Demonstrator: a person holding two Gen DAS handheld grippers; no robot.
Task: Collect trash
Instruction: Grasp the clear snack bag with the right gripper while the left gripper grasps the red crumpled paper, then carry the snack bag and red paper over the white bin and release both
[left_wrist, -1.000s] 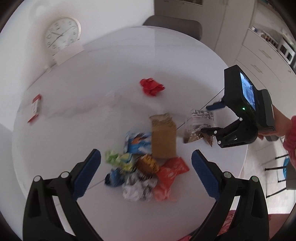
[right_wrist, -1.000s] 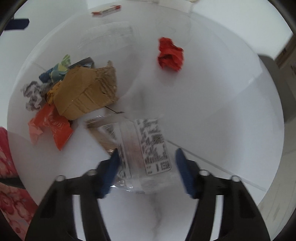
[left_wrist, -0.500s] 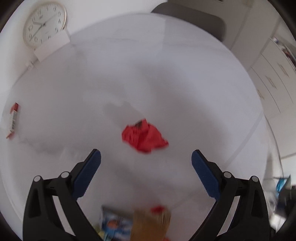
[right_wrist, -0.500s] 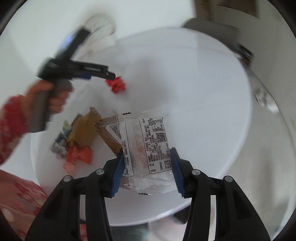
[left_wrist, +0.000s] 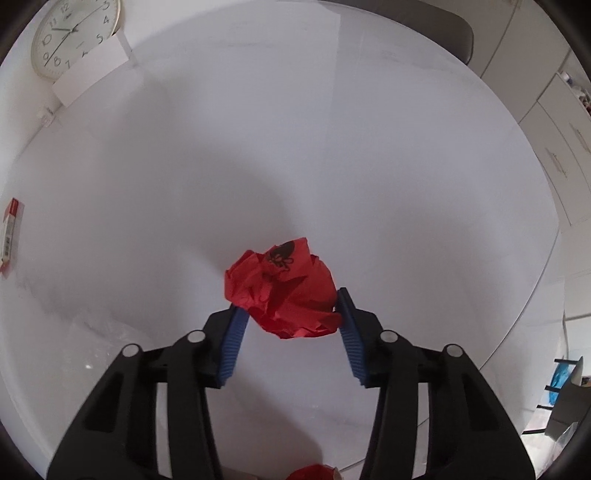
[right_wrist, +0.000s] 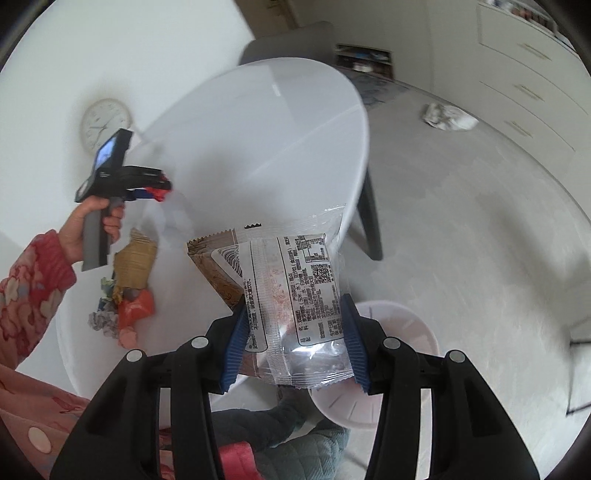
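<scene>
Red crumpled paper (left_wrist: 282, 291) sits squeezed in the left gripper (left_wrist: 290, 314) over the white table (left_wrist: 295, 147), while the right gripper (right_wrist: 293, 332) pinches a clear wrapper (right_wrist: 295, 295) past the table's edge.

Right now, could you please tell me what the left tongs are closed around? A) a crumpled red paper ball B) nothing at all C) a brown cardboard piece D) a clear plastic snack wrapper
A: in the left wrist view the blue pads of the left tongs press both sides of the crumpled red paper ball; the clear plastic snack wrapper is in the right tongs.
</scene>
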